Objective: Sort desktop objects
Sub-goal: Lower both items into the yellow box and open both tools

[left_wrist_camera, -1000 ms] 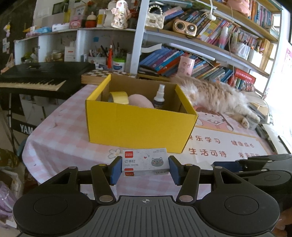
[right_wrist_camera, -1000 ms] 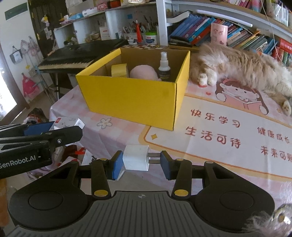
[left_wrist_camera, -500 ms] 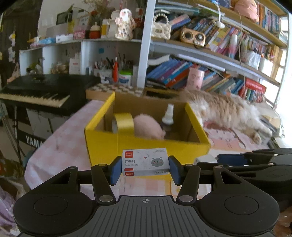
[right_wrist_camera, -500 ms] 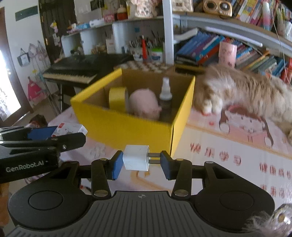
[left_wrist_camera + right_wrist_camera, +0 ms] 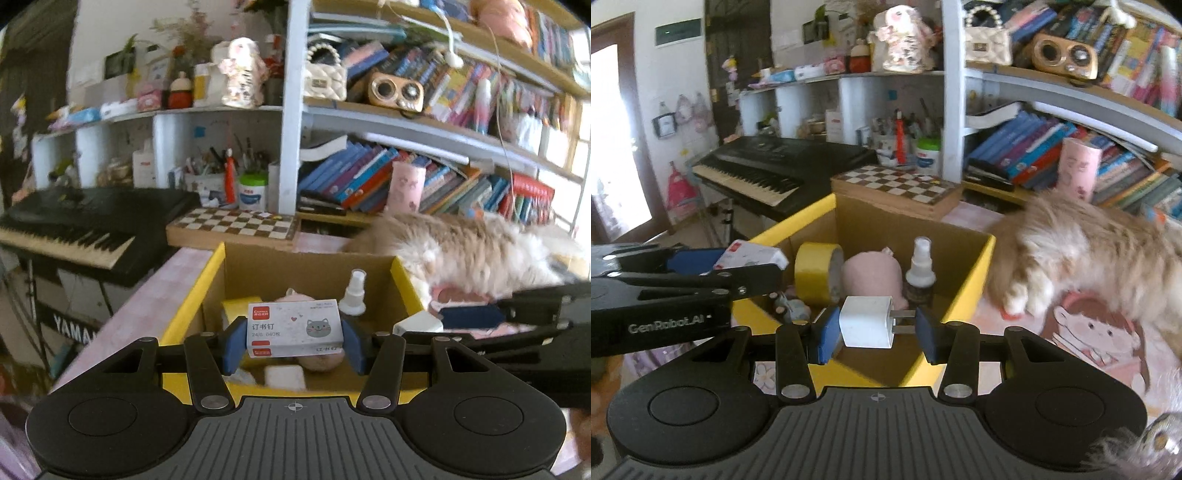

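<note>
Yellow cardboard box (image 5: 964,295) holds tape roll (image 5: 816,273), pink plush (image 5: 871,277), spray bottle (image 5: 921,271). Left gripper (image 5: 294,338) clamps staple box (image 5: 294,327); right gripper (image 5: 873,328) clamps white charger (image 5: 866,322). Both held over the box's near edge.

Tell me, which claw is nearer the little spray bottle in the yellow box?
Right, I'd judge. The right claw, gripping a white plug, sits just before the spray bottle. The left claw, holding a staple box, is further left.
</note>
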